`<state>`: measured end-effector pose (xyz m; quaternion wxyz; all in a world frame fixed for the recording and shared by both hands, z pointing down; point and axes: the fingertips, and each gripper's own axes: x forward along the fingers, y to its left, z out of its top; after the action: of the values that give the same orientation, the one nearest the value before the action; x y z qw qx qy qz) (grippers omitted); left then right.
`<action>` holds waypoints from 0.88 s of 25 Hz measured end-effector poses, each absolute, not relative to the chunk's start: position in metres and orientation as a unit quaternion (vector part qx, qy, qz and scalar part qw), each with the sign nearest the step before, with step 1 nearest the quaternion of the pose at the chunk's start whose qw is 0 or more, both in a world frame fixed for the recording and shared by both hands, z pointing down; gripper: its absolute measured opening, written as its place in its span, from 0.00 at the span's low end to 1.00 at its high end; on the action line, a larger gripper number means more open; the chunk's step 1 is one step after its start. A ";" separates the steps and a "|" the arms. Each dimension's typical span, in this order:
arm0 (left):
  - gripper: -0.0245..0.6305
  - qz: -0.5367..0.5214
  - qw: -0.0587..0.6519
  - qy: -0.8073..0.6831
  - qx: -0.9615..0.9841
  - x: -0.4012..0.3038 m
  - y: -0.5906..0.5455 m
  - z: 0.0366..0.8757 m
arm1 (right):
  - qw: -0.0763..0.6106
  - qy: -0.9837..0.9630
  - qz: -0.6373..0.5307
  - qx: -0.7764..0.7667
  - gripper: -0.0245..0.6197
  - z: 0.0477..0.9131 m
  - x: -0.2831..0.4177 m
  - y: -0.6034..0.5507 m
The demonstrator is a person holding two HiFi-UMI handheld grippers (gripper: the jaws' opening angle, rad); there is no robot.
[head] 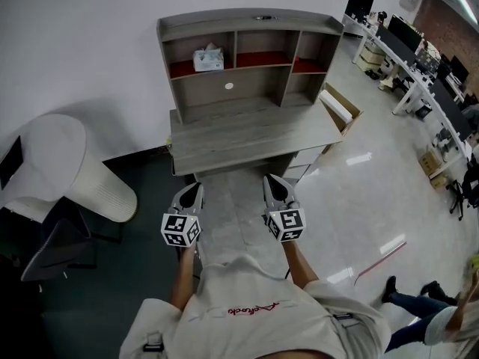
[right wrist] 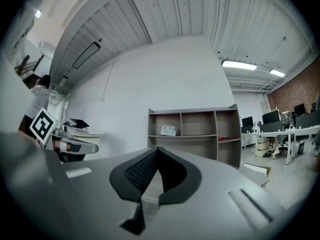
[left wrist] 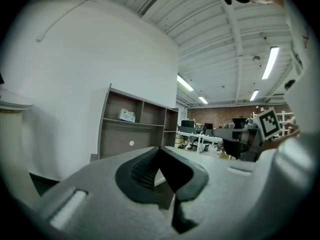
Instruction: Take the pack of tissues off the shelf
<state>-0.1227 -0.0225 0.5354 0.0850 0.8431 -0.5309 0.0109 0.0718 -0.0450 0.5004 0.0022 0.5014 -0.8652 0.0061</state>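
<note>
Against the white wall (head: 90, 43), at twelve o'clock from the person, stands the desk (head: 247, 137), and along its back edge sits the shelf (head: 247, 22), with three compartments across its top row. Well short of the desk, over bare floor (head: 352, 178), come the two tools. The left gripper (head: 196, 188) is at about eleven o'clock from the person's chest and the right gripper (head: 271, 180) at about one, both pointing roughly level at the shelf. Each is clenched on nothing: in its own view the pads meet at the tips with no object between them. Smallest of all, the tissues (head: 208, 58) sit in the top-left compartment, at about eleven o'clock from the grippers, apart from both side walls. The step in hand looks like the approach, with the task barely begun. To do it well, come right up to the desk first, since the shelf lies across the whole desktop and asks a long reach. The left gripper is on the tissues' side and seems the natural one to use. Spread its jaws wider than the pack before it enters the compartment, go in level under the top board, and take the pack across its narrow width. It is probably soft, so squeeze gently, then draw straight back toward six o'clock before lowering.
</note>
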 end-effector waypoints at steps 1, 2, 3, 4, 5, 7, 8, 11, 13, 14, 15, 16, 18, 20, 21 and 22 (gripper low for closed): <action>0.04 0.011 0.083 -0.530 0.844 -0.126 -0.030 0.535 | 0.001 -0.865 0.005 0.502 0.05 0.500 0.068 -0.052; 0.04 0.010 0.082 -0.529 0.844 -0.130 -0.037 0.535 | 0.001 -0.865 0.003 0.502 0.05 0.500 0.063 -0.059; 0.04 0.010 0.081 -0.529 0.845 -0.134 -0.044 0.535 | 0.002 -0.865 0.003 0.501 0.05 0.500 0.059 -0.065; 0.04 0.010 0.081 -0.528 0.845 -0.138 -0.049 0.535 | 0.003 -0.866 0.002 0.501 0.05 0.501 0.055 -0.070; 0.04 0.009 0.081 -0.527 0.846 -0.141 -0.054 0.535 | 0.004 -0.866 0.002 0.501 0.05 0.502 0.051 -0.073; 0.04 0.009 0.080 -0.524 0.848 -0.144 -0.063 0.536 | 0.007 -0.865 0.002 0.501 0.05 0.504 0.047 -0.080; 0.04 0.008 0.081 -0.522 0.849 -0.144 -0.067 0.537 | 0.009 -0.866 0.002 0.501 0.05 0.506 0.046 -0.083; 0.04 0.011 0.091 -0.516 0.851 -0.141 -0.071 0.548 | 0.020 -0.869 0.001 0.495 0.05 0.513 0.042 -0.088; 0.04 0.014 0.096 -0.511 0.854 -0.137 -0.073 0.554 | 0.023 -0.870 -0.001 0.493 0.05 0.513 0.040 -0.091; 0.04 0.016 0.097 -0.509 0.855 -0.135 -0.074 0.555 | 0.024 -0.870 -0.002 0.493 0.05 0.513 0.040 -0.094; 0.04 0.017 0.098 -0.508 0.856 -0.134 -0.076 0.556 | 0.024 -0.870 -0.001 0.493 0.05 0.514 0.040 -0.096; 0.04 0.018 0.099 -0.507 0.856 -0.133 -0.078 0.556 | 0.025 -0.869 0.001 0.494 0.05 0.515 0.040 -0.097; 0.04 0.020 0.101 -0.507 0.856 -0.133 -0.082 0.559 | 0.027 -0.869 0.006 0.493 0.05 0.519 0.040 -0.102; 0.04 0.023 0.103 -0.508 0.855 -0.133 -0.090 0.563 | 0.027 -0.870 0.011 0.491 0.05 0.525 0.039 -0.109; 0.04 0.025 0.105 -0.509 0.854 -0.134 -0.094 0.566 | 0.026 -0.871 0.013 0.490 0.05 0.527 0.038 -0.114; 0.04 0.026 0.107 -0.509 0.853 -0.134 -0.100 0.569 | 0.025 -0.873 0.013 0.488 0.05 0.528 0.036 -0.120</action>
<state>-0.1339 -0.0997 0.5692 0.1070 0.8534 -0.5094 0.0265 0.0360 -0.1200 0.5282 0.0249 0.4877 -0.8726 0.0135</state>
